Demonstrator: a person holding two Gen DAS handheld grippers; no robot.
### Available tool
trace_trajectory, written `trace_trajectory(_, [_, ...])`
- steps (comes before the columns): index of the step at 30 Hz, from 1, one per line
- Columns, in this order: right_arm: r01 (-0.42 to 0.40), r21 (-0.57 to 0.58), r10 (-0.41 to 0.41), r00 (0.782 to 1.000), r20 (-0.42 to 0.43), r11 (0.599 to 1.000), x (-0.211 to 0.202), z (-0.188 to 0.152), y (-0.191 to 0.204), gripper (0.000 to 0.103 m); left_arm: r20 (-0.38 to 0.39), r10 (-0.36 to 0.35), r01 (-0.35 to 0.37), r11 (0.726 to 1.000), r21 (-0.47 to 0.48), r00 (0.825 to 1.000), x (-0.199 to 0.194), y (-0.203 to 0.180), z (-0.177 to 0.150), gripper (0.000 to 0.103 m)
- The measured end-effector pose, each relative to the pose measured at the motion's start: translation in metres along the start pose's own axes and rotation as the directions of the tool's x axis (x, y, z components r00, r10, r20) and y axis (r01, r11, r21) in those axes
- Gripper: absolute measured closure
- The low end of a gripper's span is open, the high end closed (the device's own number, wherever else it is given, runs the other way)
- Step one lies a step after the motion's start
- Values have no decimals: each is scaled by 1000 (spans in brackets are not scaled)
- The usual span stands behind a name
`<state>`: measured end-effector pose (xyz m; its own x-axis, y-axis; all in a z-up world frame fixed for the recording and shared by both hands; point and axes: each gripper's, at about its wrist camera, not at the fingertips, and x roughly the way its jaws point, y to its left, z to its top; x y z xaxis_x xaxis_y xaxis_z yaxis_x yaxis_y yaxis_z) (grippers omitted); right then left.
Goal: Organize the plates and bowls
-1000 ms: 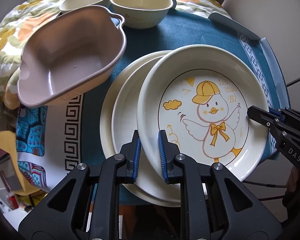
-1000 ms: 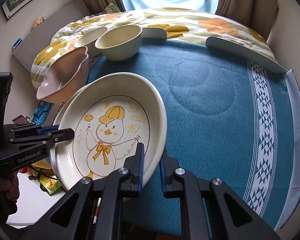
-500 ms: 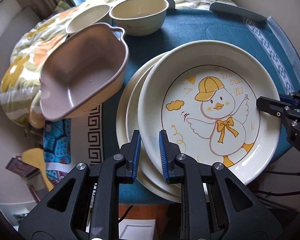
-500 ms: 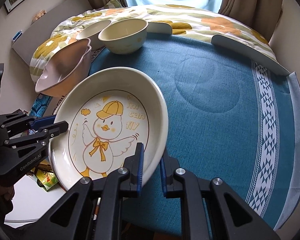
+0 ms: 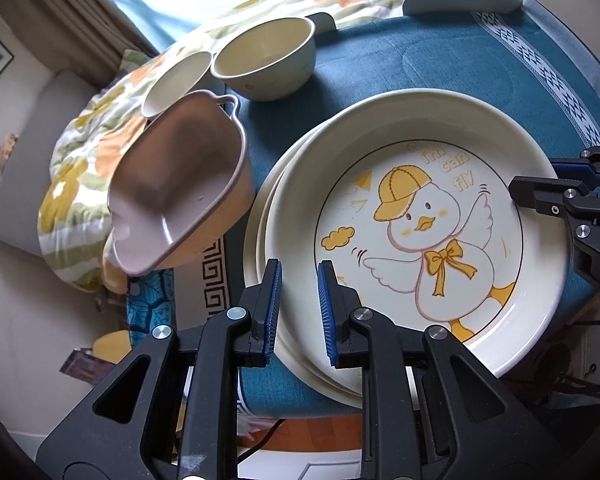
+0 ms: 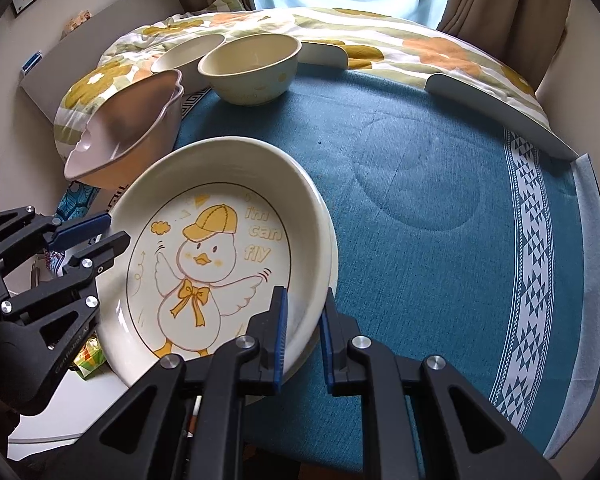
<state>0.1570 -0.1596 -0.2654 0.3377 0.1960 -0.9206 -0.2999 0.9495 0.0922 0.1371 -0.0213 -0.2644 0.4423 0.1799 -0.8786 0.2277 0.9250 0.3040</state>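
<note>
From the left wrist, the duck plate (image 5: 420, 236) lies on top of a stack of plain plates (image 5: 266, 216) at the near left edge of the table (image 5: 480, 68). The left gripper (image 5: 299, 304) has its jaws nearly shut on the near-left rims: the right pad sits inside the duck plate and the left pad outside the stack, so it seems to pinch several rims together, though how many I cannot tell. On the right, the right gripper (image 5: 538, 188) bites the duck plate's opposite rim. A pink dish (image 5: 176, 196) sits tilted just left of the stack, and two cream bowls (image 5: 264, 62) stand farther off.

These plates look glazed, stiff, fairly heavy and breakable. I judge the smooth rim slippery, so a grip on both sides of the rim is the safest hold, with the plate kept level.

From the right wrist, the duck plate (image 6: 220, 272) fills the near left. The right gripper (image 6: 303, 334) is closed to a narrow gap on its near-right rim, one pad inside, one outside. The left gripper (image 6: 100, 236) comes in from the left, clamped across the far-left rim. Both grippers point steeply downward. The pink dish (image 6: 128, 136) leans at the table's left edge, the bowls (image 6: 250, 68) beyond it, and the table's (image 6: 440, 200) right half is bare cloth.
</note>
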Motion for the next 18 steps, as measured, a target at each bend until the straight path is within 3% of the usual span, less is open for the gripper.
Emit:
trace_trajectory(13, [6,4,-6,1000,1,1000,-2,2,0,90,-4,-42,42,998,-51,999,0,9,1,87])
trace_trajectory(18, [-54,63,49,996,73,997,-27,15,-15,90,67,-51,61,987,-151,996,-27,35,14,86])
